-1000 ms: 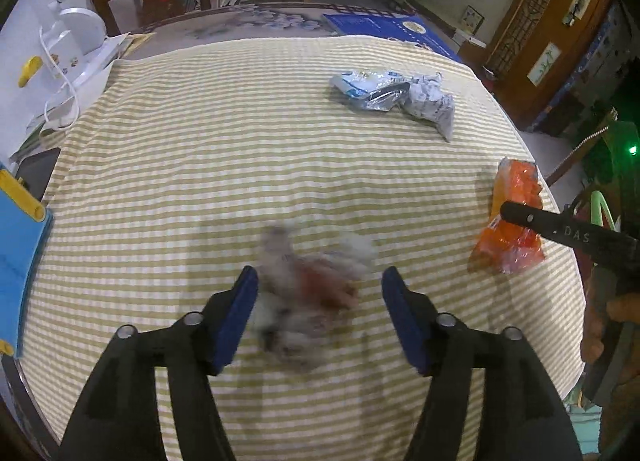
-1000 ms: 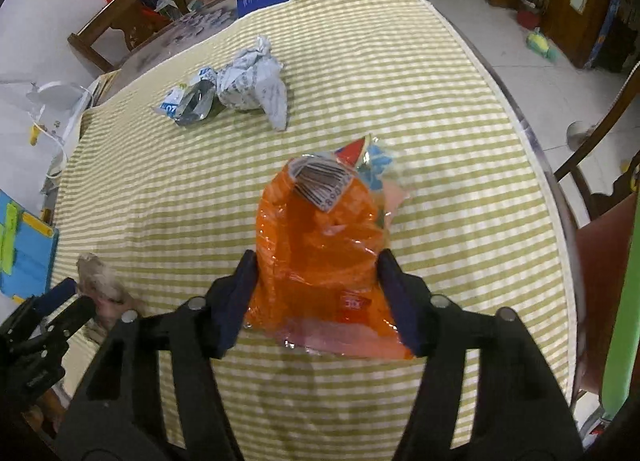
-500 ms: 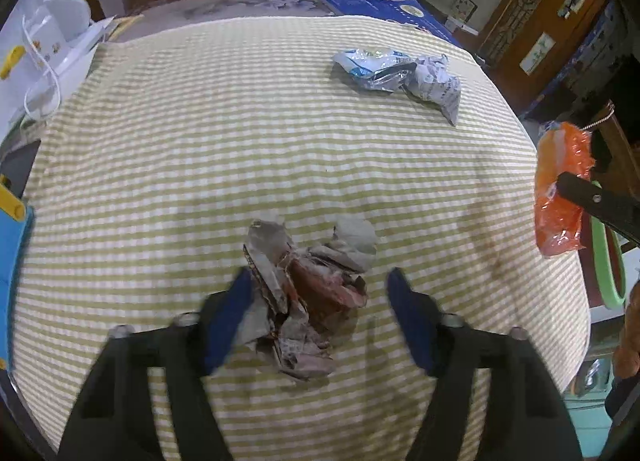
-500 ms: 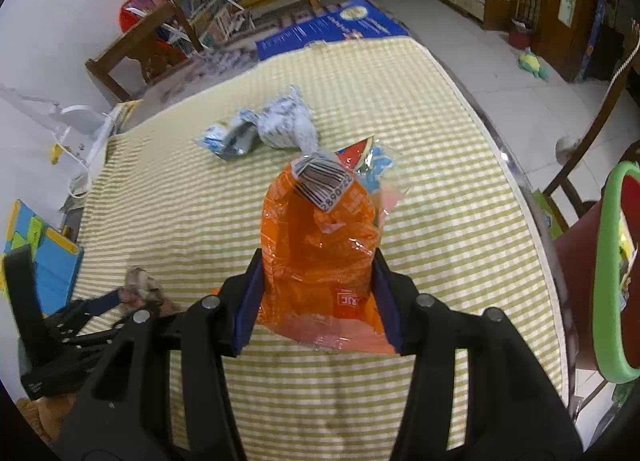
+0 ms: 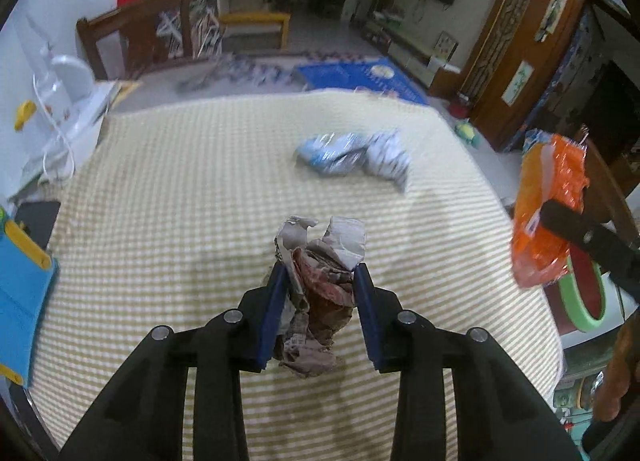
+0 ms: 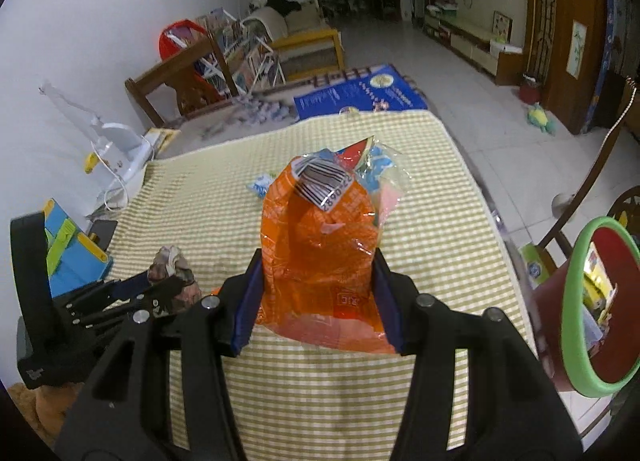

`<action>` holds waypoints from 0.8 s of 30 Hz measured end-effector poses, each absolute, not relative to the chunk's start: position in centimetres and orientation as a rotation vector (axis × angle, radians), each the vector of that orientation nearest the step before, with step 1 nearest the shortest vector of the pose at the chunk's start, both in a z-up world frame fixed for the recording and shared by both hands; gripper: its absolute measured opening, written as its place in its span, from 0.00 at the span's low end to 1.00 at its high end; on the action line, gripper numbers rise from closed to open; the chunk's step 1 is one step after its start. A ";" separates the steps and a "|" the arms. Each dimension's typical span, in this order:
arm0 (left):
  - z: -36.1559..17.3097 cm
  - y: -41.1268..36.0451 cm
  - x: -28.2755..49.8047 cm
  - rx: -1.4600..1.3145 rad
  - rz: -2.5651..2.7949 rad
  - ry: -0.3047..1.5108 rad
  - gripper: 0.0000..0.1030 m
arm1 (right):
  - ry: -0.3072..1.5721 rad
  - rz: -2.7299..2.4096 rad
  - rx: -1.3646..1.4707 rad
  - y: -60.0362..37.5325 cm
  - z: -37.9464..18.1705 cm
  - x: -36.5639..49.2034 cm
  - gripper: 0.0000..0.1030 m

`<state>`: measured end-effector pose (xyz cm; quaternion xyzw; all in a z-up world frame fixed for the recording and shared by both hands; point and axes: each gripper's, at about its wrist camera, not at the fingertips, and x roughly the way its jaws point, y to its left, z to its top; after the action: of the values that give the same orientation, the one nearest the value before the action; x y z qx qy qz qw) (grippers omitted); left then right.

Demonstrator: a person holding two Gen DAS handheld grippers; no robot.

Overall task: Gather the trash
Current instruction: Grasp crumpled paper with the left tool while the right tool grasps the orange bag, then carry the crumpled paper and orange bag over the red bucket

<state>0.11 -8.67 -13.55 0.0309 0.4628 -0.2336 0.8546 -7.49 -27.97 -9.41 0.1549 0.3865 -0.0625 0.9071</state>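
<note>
The left gripper [image 5: 320, 285] was closing its jaws on a crumpled wad of paper [image 5: 320, 281], its blue pads pressed against both sides of the wad, which stuck out above and below them. Under it lay the table with a yellow checked cloth [image 5: 180, 201]. Ahead of this gripper and a little to its right, well apart, two blue and silver wrappers [image 5: 352, 155] lay touching each other on the cloth.

The right gripper [image 6: 318, 281] pinched an orange plastic bag [image 6: 320, 245] between its pads; the bag stood upright between the fingers with a barcode label [image 6: 324, 181] at its top. From the left wrist view, that bag hung off to the right of the left gripper, past the table's edge. To the right of the right gripper, beside the table, stood a red bin with a green rim [image 6: 572, 301], some packaging visible inside it. To its left, near it, the left gripper held the paper wad above the cloth.
</note>
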 end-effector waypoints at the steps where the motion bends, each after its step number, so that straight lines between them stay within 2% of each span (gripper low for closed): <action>1: -13.0 -8.9 0.1 0.065 -0.497 0.961 0.32 | 0.790 -0.133 0.319 -28.1 -9.2 -7.8 0.48; 24: -6.7 -13.9 -1.6 0.117 -0.574 0.790 0.32 | 0.730 -0.214 0.353 -32.1 -7.8 -11.2 0.48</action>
<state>-1.64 -13.94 -6.70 0.0562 0.3791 -0.2757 0.8815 -11.23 -32.12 -7.79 0.1716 0.3542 -0.1040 0.9134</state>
